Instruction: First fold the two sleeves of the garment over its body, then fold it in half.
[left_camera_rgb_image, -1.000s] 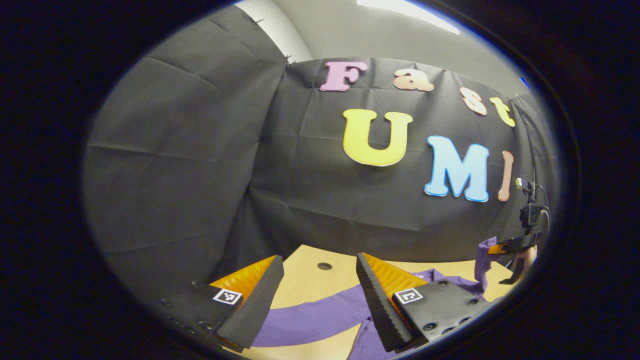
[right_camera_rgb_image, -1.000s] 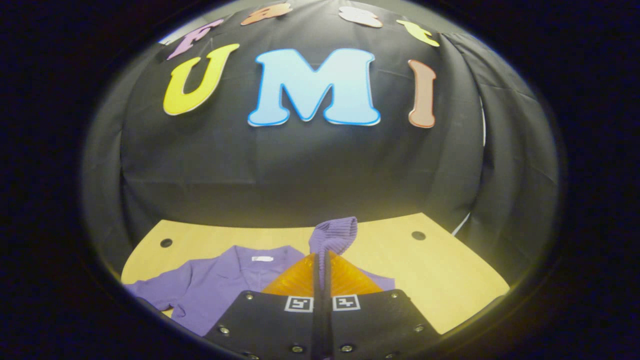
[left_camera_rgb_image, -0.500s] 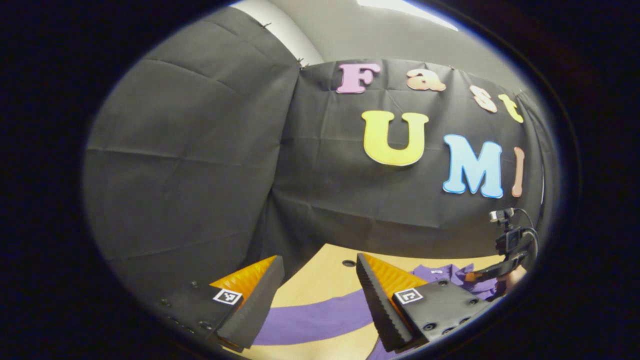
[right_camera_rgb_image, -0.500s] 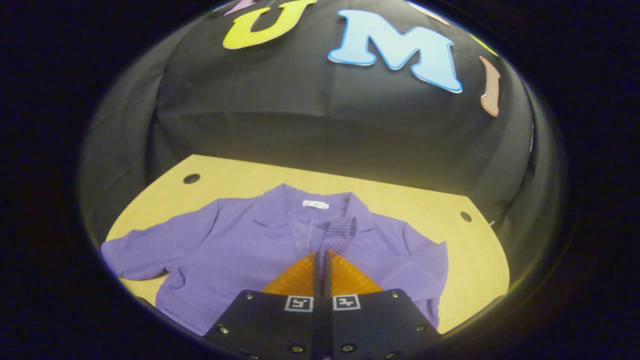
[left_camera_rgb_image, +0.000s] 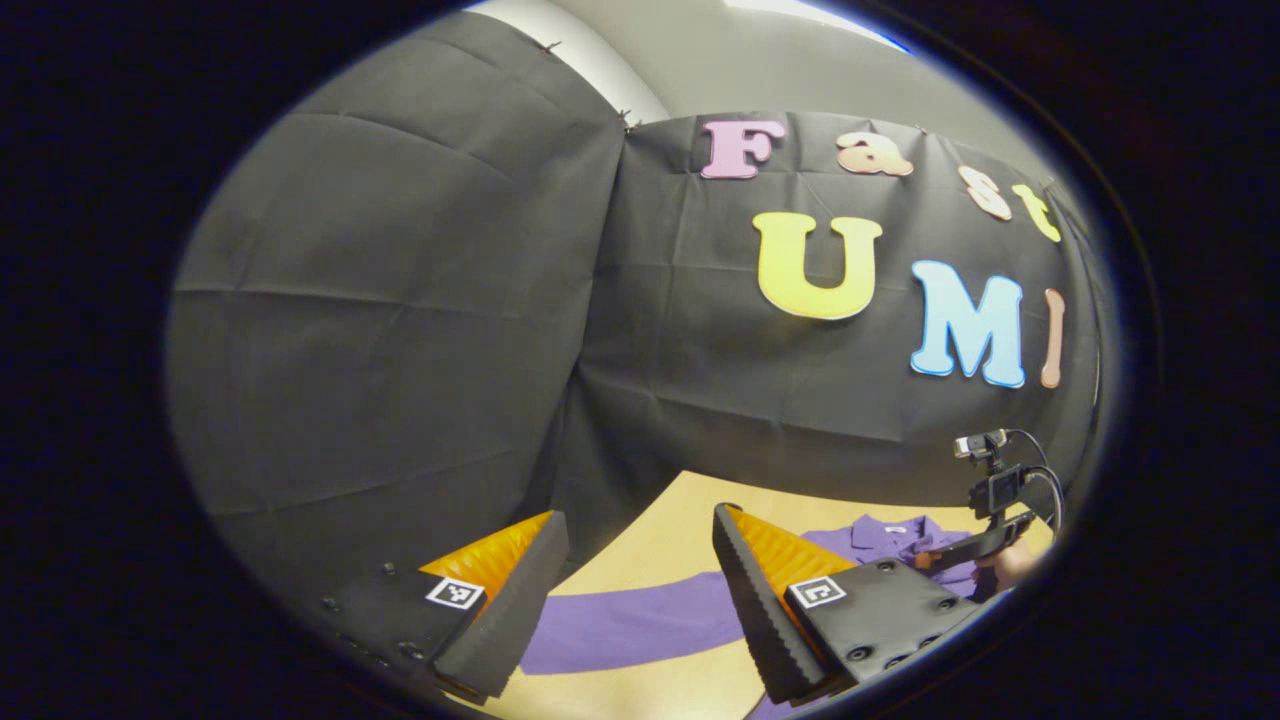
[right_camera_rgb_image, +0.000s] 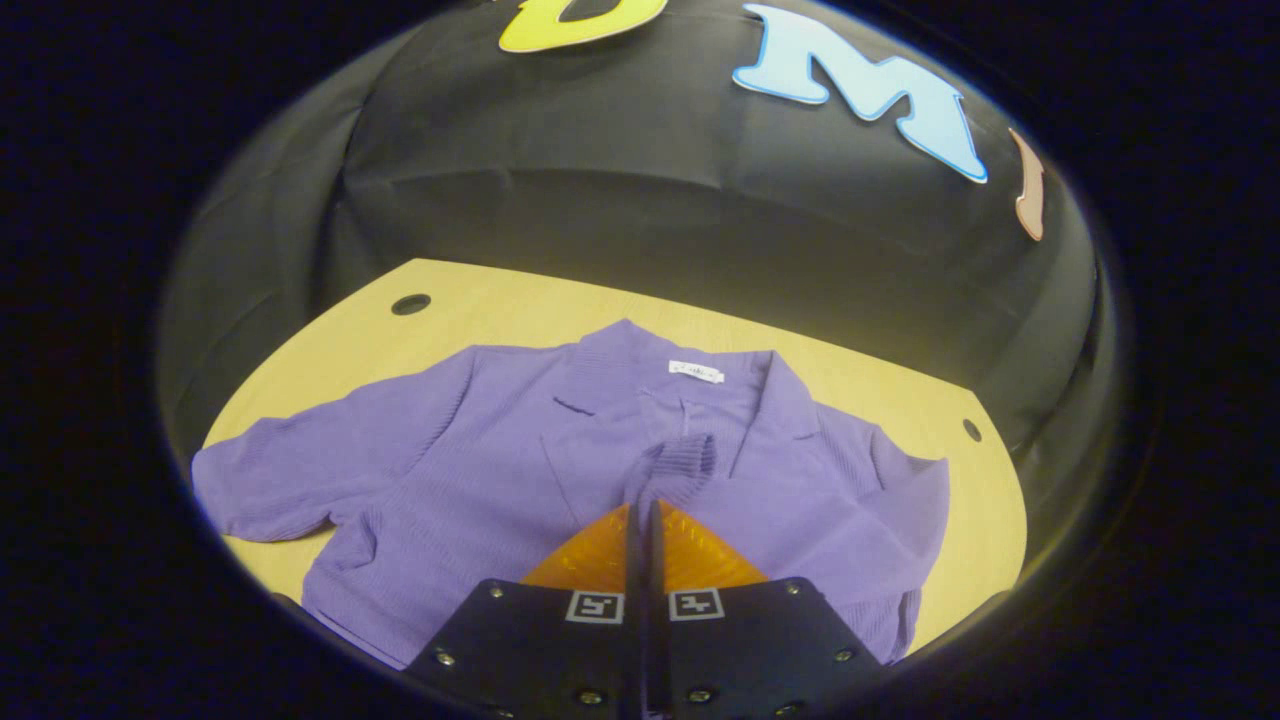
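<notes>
**Right sleeve swings in over the chest**

The right gripper (right_camera_rgb_image: 645, 515), clenched on the ribbed cuff (right_camera_rgb_image: 680, 468), has dropped from up near the booth wall a second ago to low over the garment (right_camera_rgb_image: 480, 470) — that sleeve now drapes across the body, so fold one looks nearly done, pending release. The purple garment lies spread on the wooden table (right_camera_rgb_image: 900, 400), its other sleeve (right_camera_rgb_image: 300, 470) out flat. The left gripper (left_camera_rgb_image: 640, 580) hovers with fingers parted and empty above that sleeve — likely next. A white neck label (right_camera_rgb_image: 695, 371) is visible, its print too small to read.
</notes>
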